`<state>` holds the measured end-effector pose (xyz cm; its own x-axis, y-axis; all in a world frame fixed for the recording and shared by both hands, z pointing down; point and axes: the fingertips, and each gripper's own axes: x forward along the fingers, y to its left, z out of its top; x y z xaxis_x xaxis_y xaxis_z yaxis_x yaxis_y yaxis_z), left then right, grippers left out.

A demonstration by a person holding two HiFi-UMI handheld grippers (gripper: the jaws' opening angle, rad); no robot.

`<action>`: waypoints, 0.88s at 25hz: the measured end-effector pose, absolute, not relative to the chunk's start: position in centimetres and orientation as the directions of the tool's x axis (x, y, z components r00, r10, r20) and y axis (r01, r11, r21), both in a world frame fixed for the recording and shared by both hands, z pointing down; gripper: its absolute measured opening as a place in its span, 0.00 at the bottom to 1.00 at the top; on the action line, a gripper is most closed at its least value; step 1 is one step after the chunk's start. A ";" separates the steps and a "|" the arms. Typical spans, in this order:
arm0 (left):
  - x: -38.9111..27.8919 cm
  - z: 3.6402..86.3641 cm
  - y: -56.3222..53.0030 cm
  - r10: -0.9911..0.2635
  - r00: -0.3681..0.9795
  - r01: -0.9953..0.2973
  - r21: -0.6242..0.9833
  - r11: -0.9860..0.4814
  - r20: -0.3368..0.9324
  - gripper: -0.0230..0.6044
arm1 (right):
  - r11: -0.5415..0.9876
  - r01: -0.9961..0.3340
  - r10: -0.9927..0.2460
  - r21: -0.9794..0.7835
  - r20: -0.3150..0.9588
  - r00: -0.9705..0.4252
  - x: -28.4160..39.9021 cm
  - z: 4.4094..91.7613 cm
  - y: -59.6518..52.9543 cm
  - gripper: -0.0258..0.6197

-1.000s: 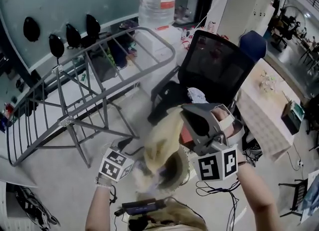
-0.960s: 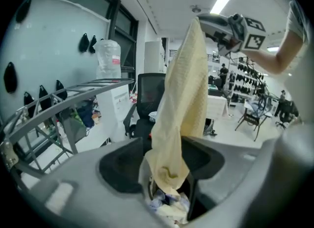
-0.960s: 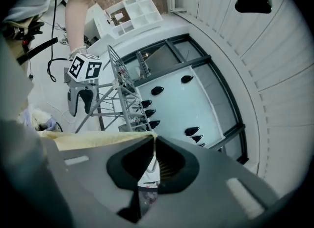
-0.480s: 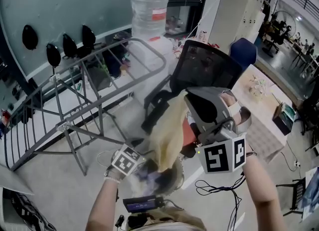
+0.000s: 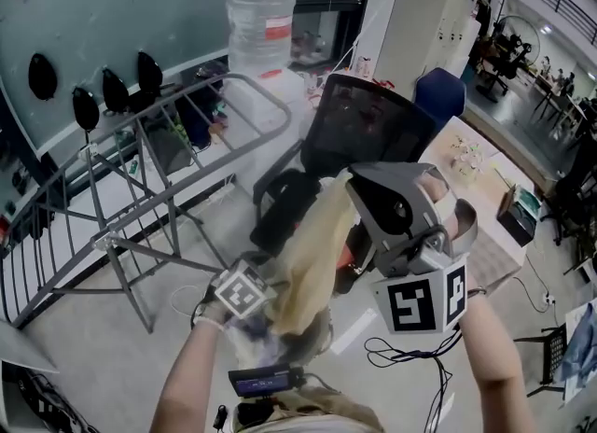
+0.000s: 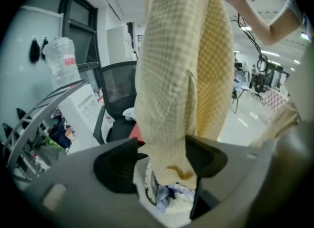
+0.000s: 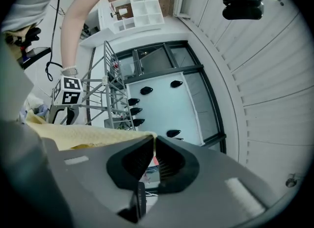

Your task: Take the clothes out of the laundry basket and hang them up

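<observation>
Step shown: lift-out. Keep your right gripper fingers pinched on top edge of pale yellow checked cloth garment. Your left gripper fingers, just now spreading, straddle its hem (no press). Re-pinch there before grey metal drying rack. Garment limp, bunched lengthwise, hanging above white laundry basket.

I find no word or number that I can read. The big water bottle wears a red label, but its print is too blurred in the head view and too small in the left gripper view. The right marker cube and the left marker cube show only black-and-white square code patterns, not letters. The small screen below my arms glows bluish, its content unreadable.
</observation>
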<state>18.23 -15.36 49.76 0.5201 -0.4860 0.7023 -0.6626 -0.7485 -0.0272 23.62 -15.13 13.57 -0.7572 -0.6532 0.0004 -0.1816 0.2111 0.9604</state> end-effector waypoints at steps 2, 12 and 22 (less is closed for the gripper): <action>18.6 49.5 -15.3 -0.472 0.524 -0.639 -0.040 -0.768 0.709 0.50 | 0.205 -0.185 -0.656 0.961 -0.005 -0.754 24.3 13.5 -15.0 0.06; 20.2 49.1 -16.0 -0.436 0.542 -0.593 -0.041 -0.804 0.718 0.42 | 0.192 -0.243 -0.664 0.951 -0.056 -0.746 27.6 12.5 -14.3 0.06; 27.7 48.8 -17.4 -0.417 0.588 -0.491 -0.104 -0.865 0.694 0.30 | 0.192 -0.281 -0.687 0.940 -0.076 -0.723 30.3 12.0 -14.1 0.06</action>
<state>27.67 -17.41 48.84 0.5877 -0.4167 0.6935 -0.4910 -0.8650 -0.1036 30.34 -14.12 12.01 -0.7227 -0.6870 -0.0757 -0.2809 0.1919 0.9403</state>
